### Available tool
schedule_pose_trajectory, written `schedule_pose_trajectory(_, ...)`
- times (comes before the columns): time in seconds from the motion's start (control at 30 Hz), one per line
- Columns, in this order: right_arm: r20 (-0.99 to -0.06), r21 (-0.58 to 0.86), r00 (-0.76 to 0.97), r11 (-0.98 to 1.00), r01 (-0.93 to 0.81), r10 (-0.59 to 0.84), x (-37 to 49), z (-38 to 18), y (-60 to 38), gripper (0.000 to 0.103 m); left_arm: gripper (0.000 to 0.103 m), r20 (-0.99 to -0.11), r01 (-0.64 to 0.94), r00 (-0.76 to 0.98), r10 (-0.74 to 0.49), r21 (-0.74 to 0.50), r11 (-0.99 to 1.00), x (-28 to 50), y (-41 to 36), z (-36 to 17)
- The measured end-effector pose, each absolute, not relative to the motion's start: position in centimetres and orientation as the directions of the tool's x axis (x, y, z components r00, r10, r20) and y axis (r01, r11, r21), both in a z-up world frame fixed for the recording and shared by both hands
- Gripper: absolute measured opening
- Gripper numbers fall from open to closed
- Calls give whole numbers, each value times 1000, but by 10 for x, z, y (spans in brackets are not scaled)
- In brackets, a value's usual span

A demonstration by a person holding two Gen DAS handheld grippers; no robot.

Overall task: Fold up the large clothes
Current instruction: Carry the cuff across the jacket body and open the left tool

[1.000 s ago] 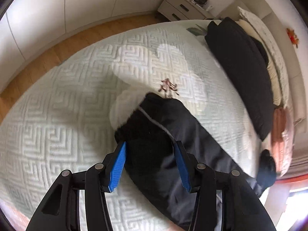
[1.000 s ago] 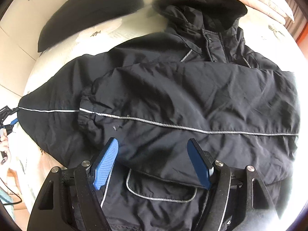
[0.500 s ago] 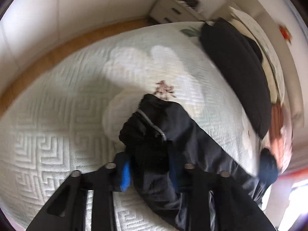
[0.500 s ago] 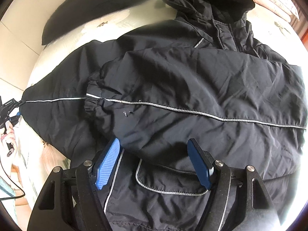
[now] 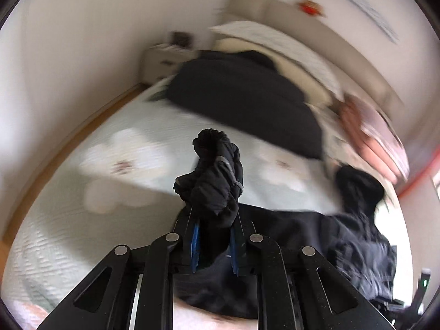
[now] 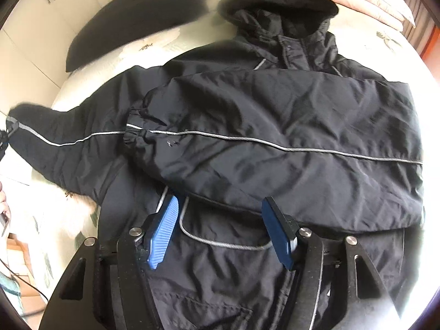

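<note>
Sleeve cuff (image 5: 213,176) of jacket (image 6: 275,137) was clamped by left tongs (image 5: 213,243); right tongs (image 6: 220,231) were held wide above the bed (image 5: 82,206).

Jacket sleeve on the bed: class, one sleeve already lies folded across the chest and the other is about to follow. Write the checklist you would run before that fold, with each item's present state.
1. Left gripper shut on the sleeve cuff: ok, fabric bunched between its fingers.
2. Cuff lifted off the quilt: ok.
3. First sleeve lying flat across the jacket: ok, slightly wrinkled.
4. Right gripper free of fabric: ok, open above the pocket piping.
5. Hood laid flat: cannot tell.
6. Landing area free of the black pillow: ok, it lies apart from the jacket.
</note>
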State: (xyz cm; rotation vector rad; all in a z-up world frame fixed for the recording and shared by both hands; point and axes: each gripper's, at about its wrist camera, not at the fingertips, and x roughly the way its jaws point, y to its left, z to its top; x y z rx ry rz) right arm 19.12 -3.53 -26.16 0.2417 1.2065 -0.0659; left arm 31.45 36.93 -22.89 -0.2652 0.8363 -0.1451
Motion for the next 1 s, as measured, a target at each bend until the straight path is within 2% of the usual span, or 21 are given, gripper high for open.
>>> schedule_pose_trajectory(0.13, -924, 158, 373, 973, 170, 85, 178, -250, -61, 69, 17, -707, 228, 620, -339, -252, 941, 295, 273, -208)
schedule_pose_trajectory(0.33, -909, 169, 408, 971, 170, 87, 155, -223, -121, 70, 17, -700, 372, 577, -421, -234, 898, 266, 145, -192)
schedule_pose_trajectory(0.57, -899, 155, 436, 967, 202, 53, 127, -198, -193, 75, 17, -711, 475, 483, -511, -277, 835, 234, 21, -204)
schedule_pose_trajectory(0.7, -890, 152, 454, 964, 218, 37, 113, -191, -228, 77, 17, -734, 532, 427, -528, -268, 803, 216, -41, -227)
schedule_pose_trajectory(0.9, -897, 161, 441, 956, 245, 38, 103, -203, -264, 77, 17, -791, 557, 386, -475, -211, 803, 199, -97, -269)
schedule_pose_trajectory(1.0, -899, 178, 434, 951, 253, 53, 103, -212, -272, 77, 20, -838, 550, 322, -441, -214, 807, 198, -114, -289)
